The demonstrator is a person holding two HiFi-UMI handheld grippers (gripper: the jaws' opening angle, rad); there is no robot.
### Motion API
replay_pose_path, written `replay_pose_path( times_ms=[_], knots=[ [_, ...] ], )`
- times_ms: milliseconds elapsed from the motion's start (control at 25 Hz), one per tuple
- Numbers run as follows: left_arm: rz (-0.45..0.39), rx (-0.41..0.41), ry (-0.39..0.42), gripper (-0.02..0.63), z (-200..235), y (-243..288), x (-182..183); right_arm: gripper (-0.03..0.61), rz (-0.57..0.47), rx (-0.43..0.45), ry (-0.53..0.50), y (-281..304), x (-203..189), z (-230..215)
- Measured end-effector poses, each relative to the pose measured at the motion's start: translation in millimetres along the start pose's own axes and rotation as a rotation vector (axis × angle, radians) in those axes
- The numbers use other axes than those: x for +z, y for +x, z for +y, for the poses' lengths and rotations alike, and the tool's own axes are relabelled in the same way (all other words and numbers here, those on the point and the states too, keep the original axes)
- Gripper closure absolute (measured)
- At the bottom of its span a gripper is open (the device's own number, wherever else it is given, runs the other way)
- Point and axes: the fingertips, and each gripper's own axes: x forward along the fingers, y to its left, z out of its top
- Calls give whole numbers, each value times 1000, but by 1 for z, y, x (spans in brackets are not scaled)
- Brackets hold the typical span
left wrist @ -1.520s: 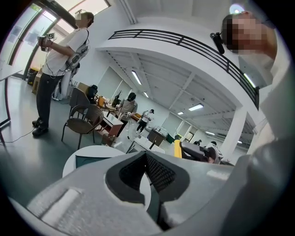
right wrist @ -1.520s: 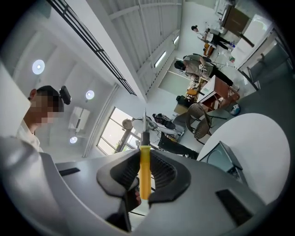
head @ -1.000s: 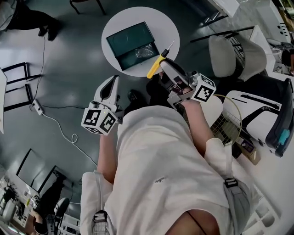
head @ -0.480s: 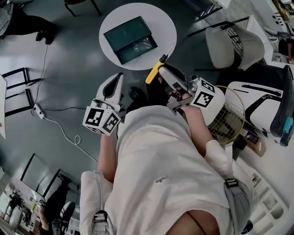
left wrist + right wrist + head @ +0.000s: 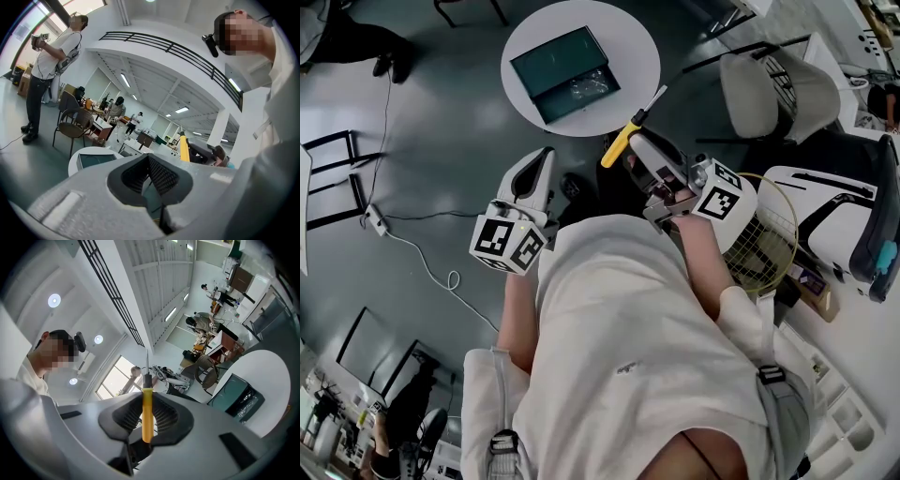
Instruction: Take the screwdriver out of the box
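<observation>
Moved since a second ago: right gripper point(image 5: 637, 142) and screwdriver point(image 5: 622, 145) drawn back from the round table point(image 5: 628, 47). The tip then overlapped the tabletop; it now lies off the rim, over the floor. Left gripper point(image 5: 540, 164) raised slightly.

Head view
- Screwdriver: yellow handle, dark collar, thin metal shaft. Clamped by the handle in the right gripper, shaft pointing up and away from the person, out of the box point(image 5: 562, 73).
- Box: dark green, open, lying flat on the white table, with crinkled clear plastic point(image 5: 586, 92) in its near part.
- Left gripper: held low beside the person's body, well apart from the table, nothing in it.
- Floor: white cable point(image 5: 431, 267) trailing at left.
- White chair point(image 5: 773, 89) at right.

Left gripper view
- Left gripper point(image 5: 149, 176): jaws pressed together, ribbed pads meeting, nothing between them.
- Beyond: table point(image 5: 75, 164) with the box point(image 5: 96, 160) on it; yellow screwdriver handle point(image 5: 184, 150) at right; a standing person point(image 5: 47, 70) far left.

Right gripper view
- Right gripper point(image 5: 145, 420): jaws clenched on the screwdriver point(image 5: 146, 413), handle upright between the ribbed pads, shaft rising above them.
- Box point(image 5: 234, 397) on the table point(image 5: 267, 376) at lower right, apart from the tool.
</observation>
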Motion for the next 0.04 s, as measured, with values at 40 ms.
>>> replay_pose_path(
  times_ms=[40],
  knots=[
    [1,1,-2,604,2,1,-2,509,0,-3,-1,0,0,-3]
  ],
)
